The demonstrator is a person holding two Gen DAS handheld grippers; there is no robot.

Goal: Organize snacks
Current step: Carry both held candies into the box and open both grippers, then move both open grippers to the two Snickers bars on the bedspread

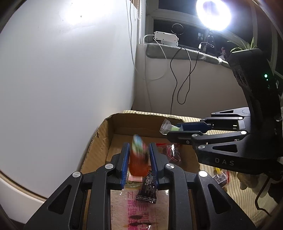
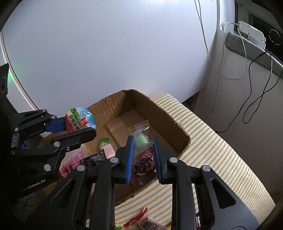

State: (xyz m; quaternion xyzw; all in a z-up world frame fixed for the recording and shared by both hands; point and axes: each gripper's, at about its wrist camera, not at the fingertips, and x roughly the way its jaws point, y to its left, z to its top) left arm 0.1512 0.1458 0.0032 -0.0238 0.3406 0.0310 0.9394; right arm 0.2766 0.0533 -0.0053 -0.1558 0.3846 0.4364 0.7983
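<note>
My left gripper (image 1: 138, 155) is shut on a red jelly cup (image 1: 138, 159) with a blue and green lid, held over the open cardboard box (image 1: 99, 141); the cup also shows in the right wrist view (image 2: 80, 120). My right gripper (image 2: 143, 152) is shut on a clear wrapper with a green candy (image 2: 140, 138), also over the box (image 2: 159, 109); in the left wrist view the candy (image 1: 168, 127) sticks out of the right gripper (image 1: 176, 131). In the box lie a dark wrapped snack (image 1: 147, 191), a pink printed packet (image 1: 134, 208) and a dark red packet (image 2: 142, 164).
The box sits on a striped cushion (image 2: 212, 150) beside a white wall (image 1: 61, 70). More snack packets lie on the cushion outside the box (image 2: 141, 221). Cables hang from a window ledge (image 1: 182, 53) under a bright lamp (image 1: 214, 14).
</note>
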